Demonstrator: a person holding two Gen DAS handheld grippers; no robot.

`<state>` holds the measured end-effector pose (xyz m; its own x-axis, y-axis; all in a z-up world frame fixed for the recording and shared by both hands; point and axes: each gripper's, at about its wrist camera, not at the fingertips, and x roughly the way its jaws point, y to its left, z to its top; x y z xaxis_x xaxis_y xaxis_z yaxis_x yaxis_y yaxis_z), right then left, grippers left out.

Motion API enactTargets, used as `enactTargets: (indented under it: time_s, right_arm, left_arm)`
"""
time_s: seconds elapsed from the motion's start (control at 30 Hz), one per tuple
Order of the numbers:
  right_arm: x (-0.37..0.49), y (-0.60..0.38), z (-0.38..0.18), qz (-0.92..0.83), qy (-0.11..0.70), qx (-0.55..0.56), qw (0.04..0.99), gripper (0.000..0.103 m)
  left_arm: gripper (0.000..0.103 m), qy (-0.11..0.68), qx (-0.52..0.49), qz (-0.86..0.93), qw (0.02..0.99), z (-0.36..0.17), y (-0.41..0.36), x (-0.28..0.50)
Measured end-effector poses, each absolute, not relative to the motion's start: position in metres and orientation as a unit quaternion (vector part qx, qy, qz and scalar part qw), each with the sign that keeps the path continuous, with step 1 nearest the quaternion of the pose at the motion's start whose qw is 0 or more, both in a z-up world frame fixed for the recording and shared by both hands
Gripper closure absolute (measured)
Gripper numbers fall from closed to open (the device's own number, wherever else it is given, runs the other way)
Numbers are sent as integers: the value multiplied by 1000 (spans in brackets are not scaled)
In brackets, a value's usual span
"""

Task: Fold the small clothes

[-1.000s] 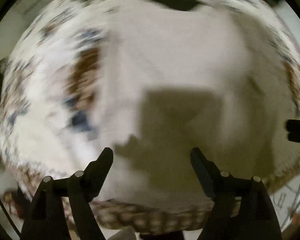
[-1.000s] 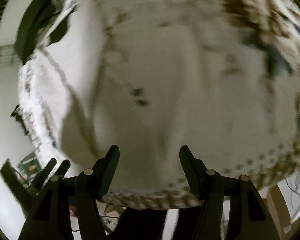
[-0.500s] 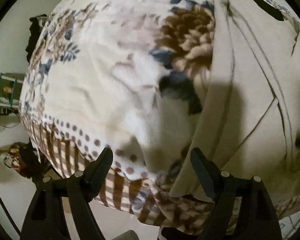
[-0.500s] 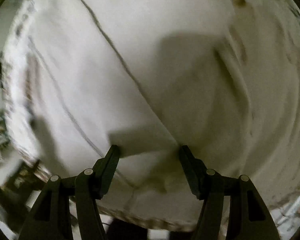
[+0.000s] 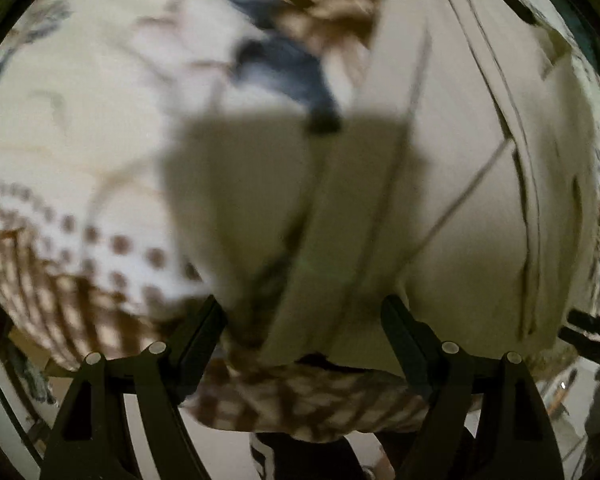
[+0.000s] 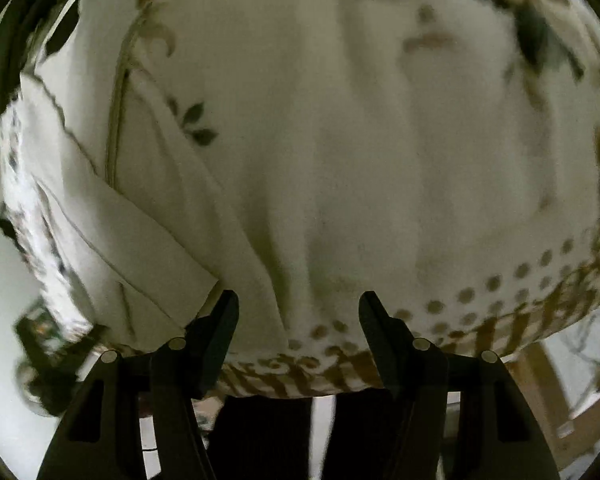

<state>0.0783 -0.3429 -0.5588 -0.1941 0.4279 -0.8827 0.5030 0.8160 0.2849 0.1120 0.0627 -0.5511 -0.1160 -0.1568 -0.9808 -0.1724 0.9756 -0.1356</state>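
Cloth fills the left wrist view: a plain cream garment (image 5: 480, 200), seamed and creased, is spread over a fleecy floral blanket (image 5: 80, 140) with dotted, brown-striped border. The left gripper (image 5: 304, 320) is held wide apart, empty, at the garment's near edge.

In the right wrist view, the garment (image 6: 112, 248) lies left, its folded corner just beside the spread, empty right gripper (image 6: 299, 312); the blanket (image 6: 420, 160) ends near.

Dim, motion-blurred, fisheye-warped edges

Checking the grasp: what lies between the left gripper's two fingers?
Left wrist view: the beige garment's lower edge and floral blanket beneath fill the left gripper's gap.
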Motion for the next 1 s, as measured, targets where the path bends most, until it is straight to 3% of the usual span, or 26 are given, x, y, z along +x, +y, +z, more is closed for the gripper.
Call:
enactTargets:
  time_s: [0.03,0.1,0.17,0.2,0.23,0.27,0.43,0.67,0.83,1.0]
  right_arm:
    - [74,-353,-562,-27,772,314,553,39]
    - [74,-342,-578,-6,774,342,533,39]
    - [73,-331,-586,9,778,351,521,41]
    - [74,-324,-587,11,776,354,521,52]
    - [73,-319,-588,12,776,355,522,65]
    - [69,-318,-588,6,778,353,520,95]
    - [53,-333,-577,-16,752,399,525,96]
    - [62,-364,-522,17,725,418,547,96]
    - [107,-379,-486,39,688,439,577,96]
    - [183,-398,-472,42,646,428,631,96]
  left_arm:
    - [25,746,-104,3,658,-552,60,113]
    - [35,740,-94,0,666,-549,57,113]
    - [68,736,-79,14,672,-544,52,112]
    - [76,732,-79,19,676,-540,56,110]
    - [96,730,-86,23,678,-536,61,108]
    - [102,730,-94,28,676,-533,64,106]
    - [102,720,-135,24,680,-510,77,101]
    - [102,700,-221,13,679,-461,98,112]
    - [102,665,-257,8,701,-436,121,158]
    - [100,617,-255,0,744,-448,112,214]
